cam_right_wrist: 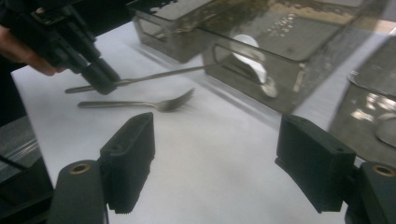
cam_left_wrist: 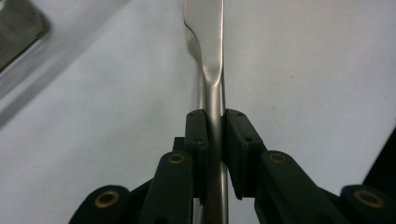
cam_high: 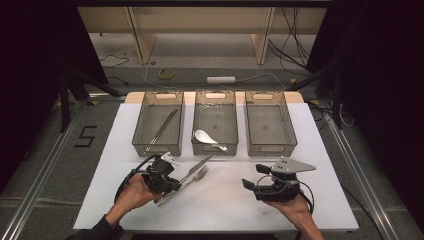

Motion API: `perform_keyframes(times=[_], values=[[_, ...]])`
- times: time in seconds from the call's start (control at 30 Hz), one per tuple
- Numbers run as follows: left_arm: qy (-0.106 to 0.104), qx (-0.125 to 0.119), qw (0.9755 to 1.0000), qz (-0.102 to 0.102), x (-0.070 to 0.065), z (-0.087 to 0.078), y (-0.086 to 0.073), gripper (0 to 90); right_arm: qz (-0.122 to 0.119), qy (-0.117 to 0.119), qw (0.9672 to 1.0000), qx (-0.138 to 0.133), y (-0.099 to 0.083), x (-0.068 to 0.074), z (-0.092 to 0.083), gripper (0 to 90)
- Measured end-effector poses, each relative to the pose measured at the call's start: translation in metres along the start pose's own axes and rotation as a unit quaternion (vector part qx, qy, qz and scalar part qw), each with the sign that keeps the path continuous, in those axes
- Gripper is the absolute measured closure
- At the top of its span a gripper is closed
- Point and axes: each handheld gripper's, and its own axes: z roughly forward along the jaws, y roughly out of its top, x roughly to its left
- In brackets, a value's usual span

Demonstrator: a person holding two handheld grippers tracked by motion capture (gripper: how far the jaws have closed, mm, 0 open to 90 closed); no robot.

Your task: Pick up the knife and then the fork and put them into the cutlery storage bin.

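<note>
On the white table (cam_high: 225, 200) you have three clear bins in a row at the far side. The left bin (cam_high: 158, 122) holds a pair of chopsticks (cam_high: 161, 130), lying from its near left corner to its far right. The middle bin (cam_high: 215, 122) holds a white spoon (cam_high: 206, 137) near its front wall. The right bin (cam_high: 270, 122) is beside it. A fork (cam_high: 192, 177) lies on the table in front of the left and middle bins. On the floor behind, you see a roll of tape (cam_high: 167, 73) and a white power strip (cam_high: 221, 79).
</note>
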Motion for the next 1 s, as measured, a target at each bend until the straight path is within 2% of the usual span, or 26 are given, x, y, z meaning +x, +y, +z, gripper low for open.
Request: perform_keyframes(times=[0.13,0.17,0.2,0.27,0.5,0.73,1.0], values=[[-0.014,0.007,0.9997,0.016,-0.01,0.0,0.004,79.4,-0.034,0.018,0.9993,0.003,0.006,0.015,0.007,28.6],[-0.014,0.007,0.9997,0.016,-0.01,0.0,0.004,79.5,-0.044,0.024,0.9987,0.004,0.008,0.019,0.01,28.6],[-0.021,0.011,0.9994,0.026,-0.014,0.001,0.006,79.4,-0.055,0.03,0.998,0.005,0.01,0.025,0.013,28.3],[-0.025,0.014,0.9991,0.033,-0.018,0.002,0.009,79.4,-0.073,0.036,0.9966,0.011,0.012,0.033,0.018,28.2],[-0.038,0.024,0.9974,0.057,-0.03,0.004,0.016,79.4,-0.135,0.047,0.9892,0.034,0.017,0.053,0.036,27.7],[-0.046,0.032,0.9959,0.071,-0.035,0.006,0.021,79.4,-0.162,0.053,0.9845,0.043,0.019,0.06,0.044,27.7],[-0.055,0.039,0.9944,0.082,-0.04,0.009,0.024,79.4,-0.194,0.059,0.9774,0.06,0.02,0.067,0.052,27.7]])
